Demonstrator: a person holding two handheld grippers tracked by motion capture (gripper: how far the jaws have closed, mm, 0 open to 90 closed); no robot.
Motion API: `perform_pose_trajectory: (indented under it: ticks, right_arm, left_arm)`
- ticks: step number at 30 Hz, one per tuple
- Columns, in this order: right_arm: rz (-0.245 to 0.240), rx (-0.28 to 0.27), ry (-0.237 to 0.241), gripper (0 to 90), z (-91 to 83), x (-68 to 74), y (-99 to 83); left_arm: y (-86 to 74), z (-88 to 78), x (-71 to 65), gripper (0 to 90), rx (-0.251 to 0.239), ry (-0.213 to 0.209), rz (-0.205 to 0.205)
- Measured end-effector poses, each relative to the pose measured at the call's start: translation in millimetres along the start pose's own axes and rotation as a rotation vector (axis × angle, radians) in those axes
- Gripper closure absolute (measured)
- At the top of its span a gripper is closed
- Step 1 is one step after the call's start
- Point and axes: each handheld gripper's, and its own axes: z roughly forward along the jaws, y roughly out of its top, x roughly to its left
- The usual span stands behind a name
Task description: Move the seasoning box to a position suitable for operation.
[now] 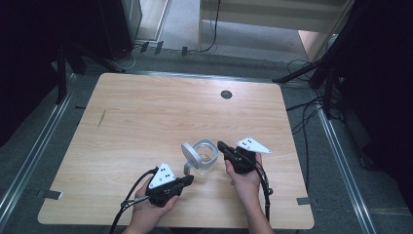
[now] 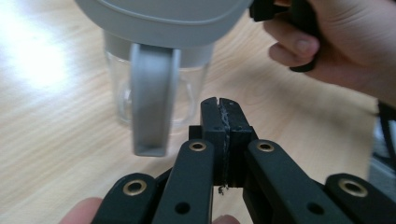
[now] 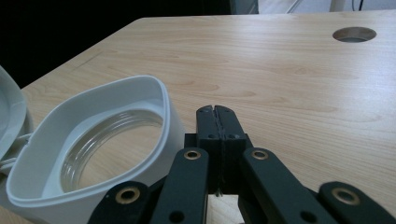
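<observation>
Clear plastic with a grey rim, the jug (image 1: 204, 157) stands upright at the near middle of the desk (image 1: 146, 117), lid hinged open. Left tongs (image 1: 187, 180) sit just beside its handle (image 2: 150, 102), right tongs (image 1: 221, 145) beside its rim, both pressed closed and empty, probably poised to steady it.
</observation>
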Motion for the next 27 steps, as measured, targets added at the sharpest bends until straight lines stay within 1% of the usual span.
perform_pose_trajectory:
  ticks: [1,2,4,5,8,10,13,15,16,18,20,21,23,24,26,27]
  right_arm:
    - [0.0,0.0,0.0,90.0,0.0,0.0,0.0]
    - [-0.012,0.0,0.01,90.0,0.3,0.5,0.3]
    - [-0.01,0.003,0.011,90.0,0.1,1.2,0.0]
    - [-0.022,0.005,0.01,90.0,-0.1,2.0,-0.6]
    - [-0.013,0.004,0.016,90.0,-1.3,2.6,-1.4]
    - [-0.024,0.005,0.019,90.0,-2.7,3.9,-2.9]
    - [-0.02,0.003,0.026,90.0,-5.1,7.2,-4.2]
    - [-0.024,0.003,0.03,90.0,-6.6,10.2,-5.2]
    - [-0.03,0.002,0.035,90.0,-6.8,11.8,-5.8]
    - [-0.034,0.005,0.038,90.0,-7.2,13.7,-6.4]
    - [-0.036,0.008,0.055,90.0,-7.9,19.3,-8.4]
    - [-0.036,0.008,0.055,90.0,-7.9,19.3,-8.4]
    - [-0.038,0.006,0.065,90.0,-7.7,23.0,-8.9]
    - [-0.048,0.007,0.066,90.0,-6.4,24.1,-8.2]
    - [-0.06,0.009,0.057,90.0,-2.0,23.6,-3.7]
    - [-0.062,0.017,0.049,90.0,5.3,19.5,2.7]
  left_arm:
    - [0.0,0.0,0.0,90.0,0.0,0.0,0.0]
    - [-0.1,0.1,2.3,90.0,-0.001,0.001,-0.003]
    - [-0.1,-0.1,5.9,90.0,-0.002,0.0,-0.007]
    - [0.1,-0.4,8.9,90.0,-0.001,0.0,-0.018]
    - [0.0,-0.9,11.6,90.0,0.001,0.001,-0.021]
    - [-0.3,-1.7,14.5,90.0,-0.003,0.005,-0.029]
    - [-0.2,-3.6,17.9,90.0,-0.007,0.009,-0.038]
    - [0.4,-7.2,24.5,90.0,-0.02,0.03,-0.05]
    - [0.4,-7.2,24.5,90.0,-0.02,0.03,-0.05]
    - [0.9,-9.9,29.9,90.0,-0.023,0.039,-0.059]
    - [2.1,-13.5,38.2,90.0,-0.025,0.06,-0.064]
    - [2.1,-13.5,38.2,90.0,-0.025,0.06,-0.064]
    - [3.0,-15.8,43.4,90.0,-0.032,0.066,-0.076]
    - [3.7,-17.2,46.6,90.0,-0.034,0.077,-0.078]
    - [4.5,-18.7,50.0,90.0,-0.038,0.086,-0.09]
    - [5.5,-20.5,53.5,90.0,-0.039,0.097,-0.092]
